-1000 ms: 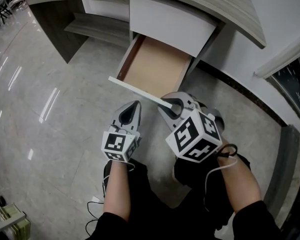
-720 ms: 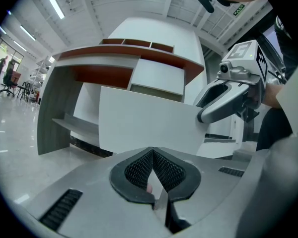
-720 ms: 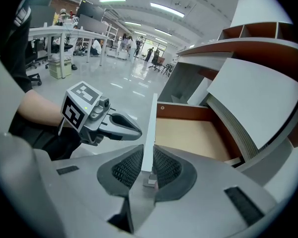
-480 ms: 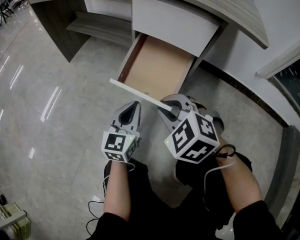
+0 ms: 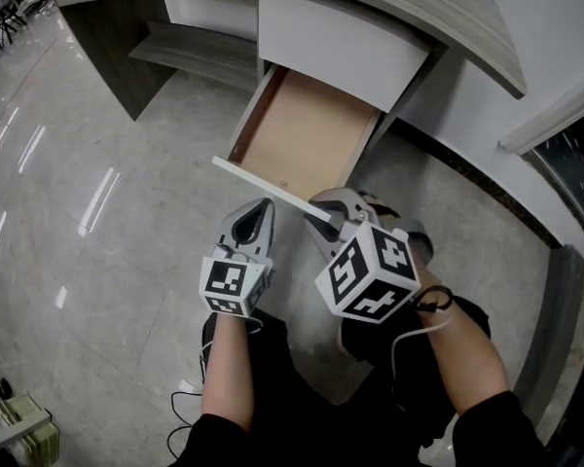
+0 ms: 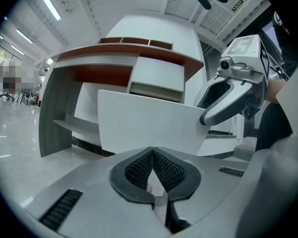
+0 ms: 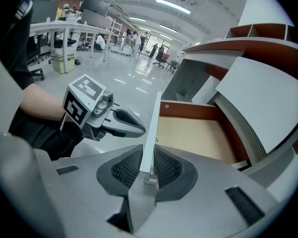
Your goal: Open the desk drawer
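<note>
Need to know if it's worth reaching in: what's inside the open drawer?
The drawer shows only its bare tan bottom; nothing lies on the visible part. Its rear runs under the upper drawer front, so that stretch is hidden.

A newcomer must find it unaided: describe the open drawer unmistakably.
Find the curved desk with the wood-grain edge and the white drawers under it. The lower drawer is the one: pulled out over the floor, its tan inside showing behind a white front panel, while the upper drawer is shut.
</note>
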Demonstrator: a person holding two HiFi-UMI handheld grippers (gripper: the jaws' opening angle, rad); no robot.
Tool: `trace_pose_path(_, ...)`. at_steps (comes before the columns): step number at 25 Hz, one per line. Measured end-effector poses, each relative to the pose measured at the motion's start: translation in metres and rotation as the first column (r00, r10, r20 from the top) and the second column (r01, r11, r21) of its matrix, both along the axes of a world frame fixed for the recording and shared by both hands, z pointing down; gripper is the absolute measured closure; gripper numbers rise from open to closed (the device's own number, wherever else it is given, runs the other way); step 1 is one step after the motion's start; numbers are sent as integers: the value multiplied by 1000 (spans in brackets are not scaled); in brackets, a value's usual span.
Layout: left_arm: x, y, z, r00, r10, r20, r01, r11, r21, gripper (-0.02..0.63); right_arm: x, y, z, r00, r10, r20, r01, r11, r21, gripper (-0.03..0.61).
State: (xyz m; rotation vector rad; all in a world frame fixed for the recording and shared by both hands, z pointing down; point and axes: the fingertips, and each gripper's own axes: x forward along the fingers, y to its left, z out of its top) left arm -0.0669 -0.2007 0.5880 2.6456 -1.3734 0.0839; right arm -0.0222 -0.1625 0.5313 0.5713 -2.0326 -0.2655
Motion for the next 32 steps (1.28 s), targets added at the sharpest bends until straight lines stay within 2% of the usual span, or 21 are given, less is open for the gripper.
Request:
trace_pose_path(6,1,-2,2,1000,5,5,-5,1000,-4,610,-6,10,11,999,-24,-29,23,1000,-20,515)
trace_pose_path(18,-3,-3,11,1000,-4,14,4,1000,-30,610,-4,9,39,995,-14,-103,9,999,-44,506)
trace_pose_path(22,-5,-2,15,1000,-6,24,7,999,-44,611,-3,10,41,995,-6,-97,1,999,-54,506)
trace_pose_path(32,-13,5,11,999,-15,41,17,999,-40,609,-3,10,42,992,-18,-128,15,1000,-21,506)
